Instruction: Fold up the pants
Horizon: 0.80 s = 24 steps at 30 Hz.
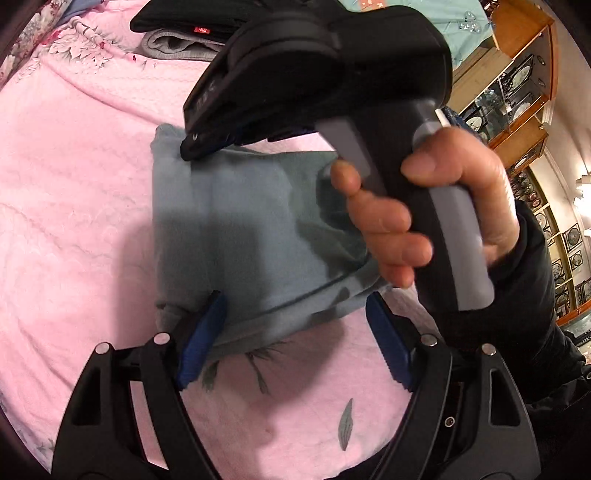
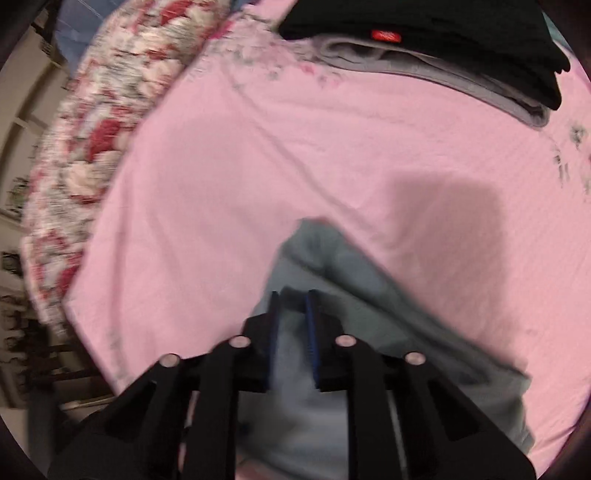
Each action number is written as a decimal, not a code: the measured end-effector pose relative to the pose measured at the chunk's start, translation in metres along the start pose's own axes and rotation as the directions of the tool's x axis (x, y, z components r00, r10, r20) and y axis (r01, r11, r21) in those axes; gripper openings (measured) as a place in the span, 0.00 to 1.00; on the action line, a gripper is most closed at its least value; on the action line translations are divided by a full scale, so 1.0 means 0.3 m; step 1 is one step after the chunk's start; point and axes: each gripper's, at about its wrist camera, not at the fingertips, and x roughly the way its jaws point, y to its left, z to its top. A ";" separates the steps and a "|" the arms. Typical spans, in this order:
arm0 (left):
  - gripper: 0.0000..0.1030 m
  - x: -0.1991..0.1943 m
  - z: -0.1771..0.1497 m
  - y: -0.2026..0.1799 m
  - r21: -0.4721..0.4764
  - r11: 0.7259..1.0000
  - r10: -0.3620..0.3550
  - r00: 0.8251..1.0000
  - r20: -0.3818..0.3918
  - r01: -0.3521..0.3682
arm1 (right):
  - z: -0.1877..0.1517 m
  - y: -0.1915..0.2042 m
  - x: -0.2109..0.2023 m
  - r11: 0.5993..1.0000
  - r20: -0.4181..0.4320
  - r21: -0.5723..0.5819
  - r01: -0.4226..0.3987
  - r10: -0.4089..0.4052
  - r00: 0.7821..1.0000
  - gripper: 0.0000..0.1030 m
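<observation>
**Folded pants on the bed**

A black and grey pile (image 1: pixel 177 37) sits at the bed's (image 1: pixel 74 184) far edge, well apart. The right hand (image 1: pixel 436 206) blocks part of the left view. The grey-blue pants (image 1: pixel 251 236) lie folded into a block. Left tongs (image 1: pixel 295 339) are spread wide at the near edge. The blurred right view shows right tongs (image 2: pixel 291 332) clenched on the pants (image 2: pixel 369 295).

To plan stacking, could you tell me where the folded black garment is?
The black garment lies at the top right of the right wrist view, on a grey garment at the pink bedspread's far side.
</observation>
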 end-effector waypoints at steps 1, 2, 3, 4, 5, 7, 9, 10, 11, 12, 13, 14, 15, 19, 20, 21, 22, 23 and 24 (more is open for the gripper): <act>0.76 0.002 0.001 -0.001 0.006 1.000 0.003 1.000 0.002 -0.003 | 0.007 -0.027 0.036 1.000 0.006 0.023 0.008 -0.009 1.000 0.04; 0.76 -0.001 0.002 -0.008 0.015 1.000 0.009 1.000 0.003 -0.009 | 0.012 -0.042 0.043 0.999 0.017 0.040 -0.010 0.010 1.000 0.04; 0.76 -0.003 0.002 -0.013 0.022 1.000 0.013 1.000 0.001 -0.013 | 0.014 -0.054 0.041 0.998 0.015 0.052 -0.022 0.022 1.000 0.04; 0.76 -0.009 0.004 -0.016 0.027 1.000 0.014 1.000 0.000 -0.014 | 0.013 -0.058 0.035 0.998 0.014 0.053 -0.030 0.029 0.999 0.04; 0.76 -0.019 0.008 -0.015 0.028 1.000 0.011 1.000 0.004 -0.011 | 0.006 -0.063 0.017 0.998 0.013 0.051 -0.043 0.042 0.999 0.04; 0.76 -0.046 0.017 -0.013 0.023 1.000 -0.005 1.000 0.021 0.005 | -0.015 -0.074 -0.046 0.995 0.040 0.074 -0.070 0.067 0.997 0.06; 0.76 -0.079 0.026 -0.001 0.011 1.000 -0.010 0.999 0.045 0.009 | -0.058 -0.092 -0.155 0.997 0.123 0.065 -0.031 0.023 0.992 0.07; 0.76 -0.093 0.035 0.007 0.002 1.000 -0.010 0.998 0.055 0.009 | -0.077 -0.101 -0.197 0.999 0.156 0.052 0.004 -0.012 0.988 0.07; 0.76 -0.106 0.040 0.016 -0.007 1.000 -0.007 0.998 0.062 0.008 | -0.105 -0.124 -0.232 0.998 0.172 0.055 0.025 -0.034 0.984 0.07; 0.76 -0.118 0.043 0.019 -0.014 1.000 -0.004 0.998 0.067 0.005 | -0.130 -0.146 -0.249 0.998 0.172 0.062 0.016 -0.026 0.985 0.07; 0.76 -0.121 0.054 0.020 -0.019 1.000 0.002 0.997 0.072 0.000 | -0.163 -0.169 -0.261 0.998 0.167 0.067 -0.008 -0.003 0.986 0.07; 0.76 -0.126 0.059 0.028 -0.027 1.000 0.012 0.997 0.075 -0.010 | -0.186 -0.182 -0.260 0.998 0.162 0.066 -0.016 0.005 0.987 0.07; 0.76 -0.132 0.063 0.037 -0.035 0.999 0.022 0.997 0.074 -0.019 | -0.202 -0.190 -0.257 0.998 0.162 0.064 -0.009 -0.001 0.987 0.07; 0.76 -0.139 0.069 0.076 -0.088 0.995 0.054 0.997 0.061 -0.049 | -0.236 -0.258 -0.191 0.988 0.151 0.091 0.124 -0.136 0.979 0.07; 0.76 -0.141 0.071 0.091 -0.109 0.992 0.068 0.996 0.057 -0.062 | -0.236 -0.292 -0.159 0.984 0.131 0.114 0.138 -0.152 0.980 0.06; 0.76 -0.142 0.074 0.102 -0.124 0.990 0.077 0.996 0.054 -0.070 | -0.239 -0.319 -0.149 0.986 0.137 0.125 0.108 -0.125 0.983 0.05; 0.76 -0.142 0.076 0.118 -0.141 0.987 0.083 0.995 0.051 -0.075 | -0.242 -0.337 -0.151 0.988 0.142 0.131 0.075 -0.094 0.985 0.04; 0.76 -0.145 0.078 0.135 -0.153 0.985 0.084 0.995 0.050 -0.075 | -0.243 -0.345 -0.156 0.989 0.142 0.137 0.062 -0.081 0.987 0.04; 0.76 -0.142 0.088 0.154 -0.170 0.982 0.086 0.995 0.047 -0.077 | -0.243 -0.349 -0.161 0.988 0.141 0.143 0.054 -0.074 0.987 0.04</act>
